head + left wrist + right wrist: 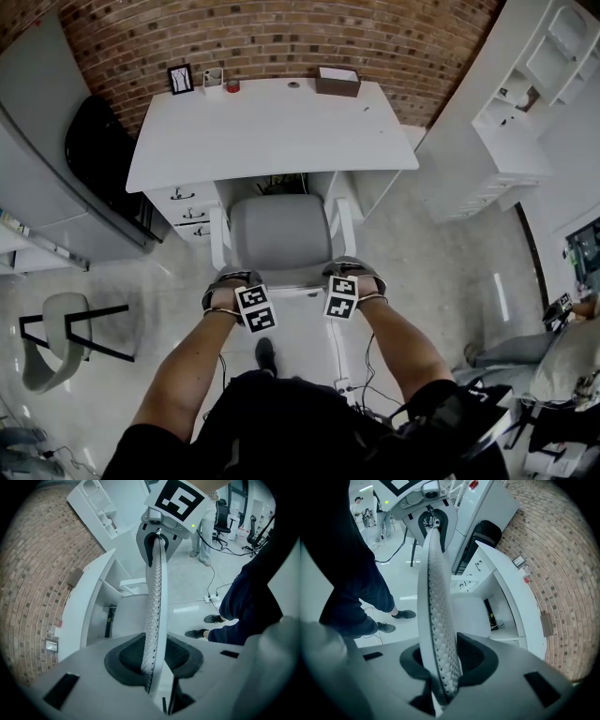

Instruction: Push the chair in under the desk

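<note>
left gripper view, tongs [153, 662] clamped on chair [155, 588]

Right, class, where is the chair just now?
In the head view the chair stands centre, right before the desk, its backrest gripped by the left gripper and the right gripper.

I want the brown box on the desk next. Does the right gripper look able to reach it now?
Probably not: the right gripper is clamped on the chair backrest, with the seat and the whole desk between it and the brown box.
</note>
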`<action>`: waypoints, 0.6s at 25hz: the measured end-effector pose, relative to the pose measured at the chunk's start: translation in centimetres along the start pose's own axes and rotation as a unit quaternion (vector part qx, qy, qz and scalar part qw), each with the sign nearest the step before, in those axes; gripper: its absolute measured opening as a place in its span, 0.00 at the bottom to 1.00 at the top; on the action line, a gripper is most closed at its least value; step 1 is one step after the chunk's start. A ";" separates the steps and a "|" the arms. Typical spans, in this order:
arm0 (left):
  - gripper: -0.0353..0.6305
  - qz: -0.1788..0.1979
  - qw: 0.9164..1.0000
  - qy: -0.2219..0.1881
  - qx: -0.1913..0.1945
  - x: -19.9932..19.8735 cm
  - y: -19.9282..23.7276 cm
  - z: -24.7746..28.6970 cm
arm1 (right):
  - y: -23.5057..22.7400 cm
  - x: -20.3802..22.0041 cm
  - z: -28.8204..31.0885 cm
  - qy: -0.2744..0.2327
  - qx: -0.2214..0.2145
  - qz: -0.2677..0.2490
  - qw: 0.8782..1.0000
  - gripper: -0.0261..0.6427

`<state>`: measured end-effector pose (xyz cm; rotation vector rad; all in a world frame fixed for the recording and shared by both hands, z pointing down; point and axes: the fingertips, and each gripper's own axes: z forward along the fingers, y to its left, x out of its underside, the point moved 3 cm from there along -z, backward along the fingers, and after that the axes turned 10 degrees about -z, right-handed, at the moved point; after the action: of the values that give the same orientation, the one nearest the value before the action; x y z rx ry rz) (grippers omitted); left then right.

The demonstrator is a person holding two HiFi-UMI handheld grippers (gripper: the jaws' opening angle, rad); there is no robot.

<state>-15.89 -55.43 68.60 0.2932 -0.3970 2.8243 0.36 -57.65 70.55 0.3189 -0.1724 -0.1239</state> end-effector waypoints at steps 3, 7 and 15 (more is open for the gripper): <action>0.21 0.001 1.000 -0.004 0.001 -0.4 0.7 0.3 | -0.8 0.3 0.3 0.004 0.002 0.000 1.000 0.19; 0.21 0.003 1.000 -0.007 0.002 -0.5 1.7 0.7 | -1.7 0.5 0.8 0.010 0.002 0.001 1.000 0.19; 0.21 0.006 1.000 -0.012 0.008 -0.9 3.4 1.2 | -3.4 0.8 1.4 0.017 -0.001 0.007 1.000 0.19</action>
<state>-15.84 -59.12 68.67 0.3297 -0.3819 2.8392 0.54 -61.35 70.87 0.3174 -0.1411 -0.1042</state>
